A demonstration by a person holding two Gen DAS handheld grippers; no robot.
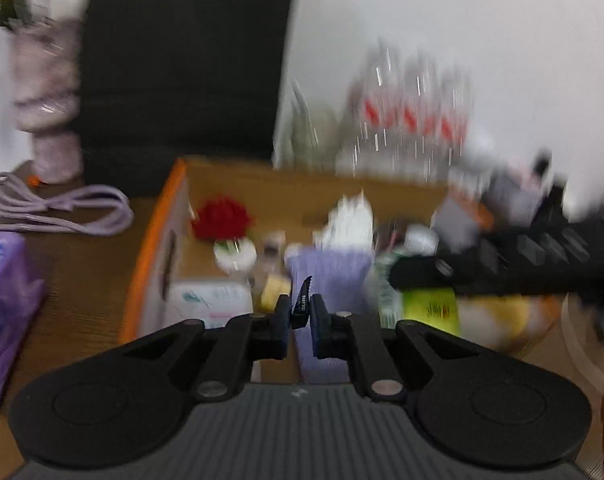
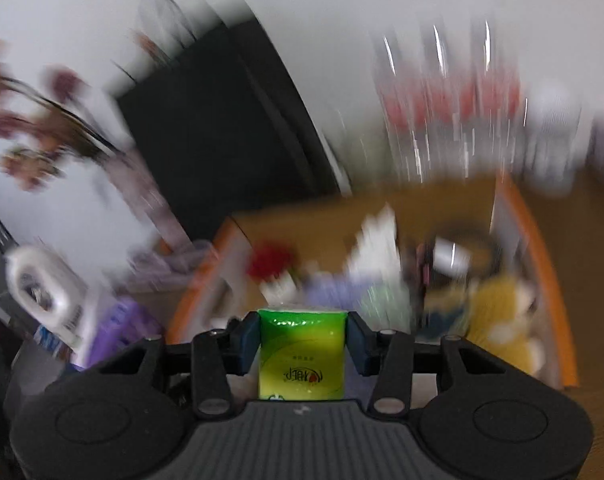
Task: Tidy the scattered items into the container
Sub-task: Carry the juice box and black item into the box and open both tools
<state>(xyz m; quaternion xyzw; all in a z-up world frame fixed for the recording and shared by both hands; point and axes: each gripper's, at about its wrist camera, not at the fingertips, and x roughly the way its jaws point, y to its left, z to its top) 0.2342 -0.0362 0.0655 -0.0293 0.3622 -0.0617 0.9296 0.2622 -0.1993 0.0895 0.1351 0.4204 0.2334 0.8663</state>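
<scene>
Both views are motion-blurred. An orange-rimmed cardboard box [image 1: 154, 240] holds several items: a red flower [image 1: 221, 218], a purple tissue pack [image 1: 334, 276], a white packet [image 1: 210, 300]. My left gripper [image 1: 301, 312] is shut on a small black sachet [image 1: 302, 300] above the box's near edge. My right gripper [image 2: 303, 344] is shut on a green tissue pack [image 2: 302, 354] and holds it above the same box [image 2: 542, 272]. The right gripper also shows in the left wrist view [image 1: 502, 264], over the box's right side, with the green pack [image 1: 430, 308] below it.
A purple tissue pack [image 1: 2, 304] and a coiled lilac cable [image 1: 62, 208] lie on the wooden table left of the box. A vase [image 1: 50, 120], a dark monitor [image 1: 182, 60] and a pack of water bottles [image 1: 410, 120] stand behind.
</scene>
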